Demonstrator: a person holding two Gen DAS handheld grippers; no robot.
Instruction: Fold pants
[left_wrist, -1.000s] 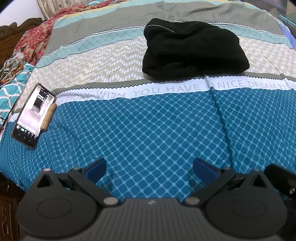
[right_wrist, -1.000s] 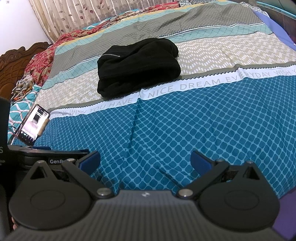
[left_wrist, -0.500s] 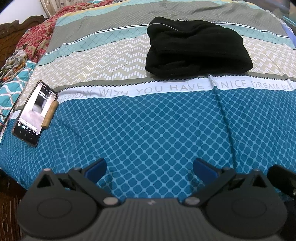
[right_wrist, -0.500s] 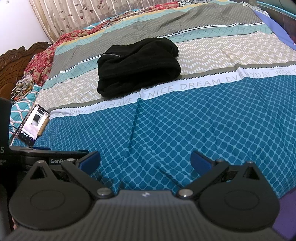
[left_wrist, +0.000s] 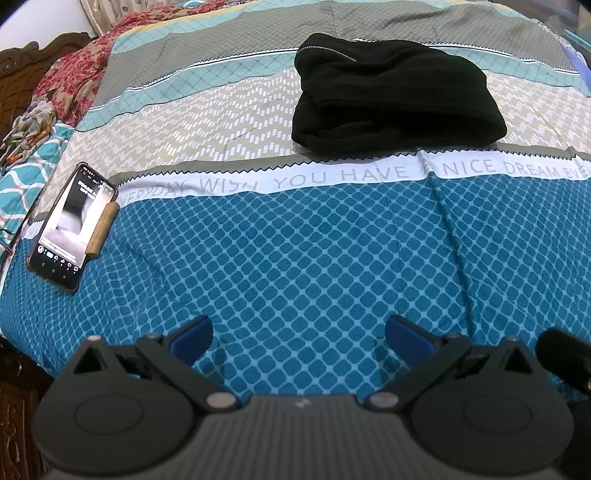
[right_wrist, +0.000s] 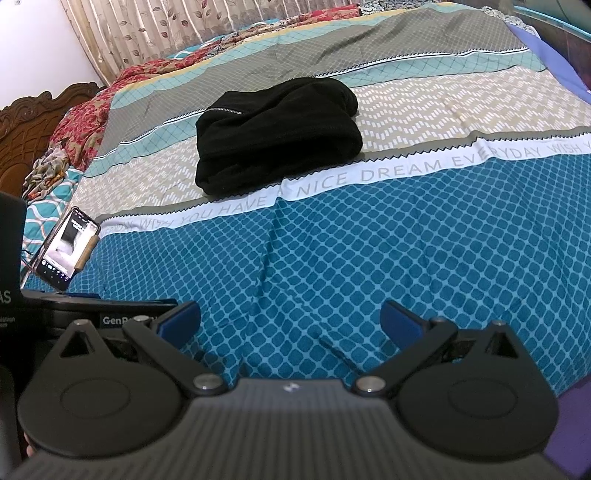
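Black pants (left_wrist: 391, 98) lie bunched in a compact heap on the bed, on the beige zigzag band just beyond the white lettered stripe; they also show in the right wrist view (right_wrist: 277, 136). My left gripper (left_wrist: 299, 330) is open and empty, low over the blue diamond part of the bedspread, well short of the pants. My right gripper (right_wrist: 290, 319) is open and empty too, beside the left one, also short of the pants. The left gripper's body (right_wrist: 92, 314) shows at the left of the right wrist view.
A phone (left_wrist: 72, 225) with a lit screen lies on the bed at the left, also in the right wrist view (right_wrist: 66, 254). Crumpled red and patterned cloths (left_wrist: 66, 85) lie by the wooden headboard (right_wrist: 33, 122). Curtains (right_wrist: 177, 26) hang behind.
The left wrist view has shifted slightly, so the pants and phone sit a little lower and to the right. The right gripper has barely moved. Both grippers stay open.
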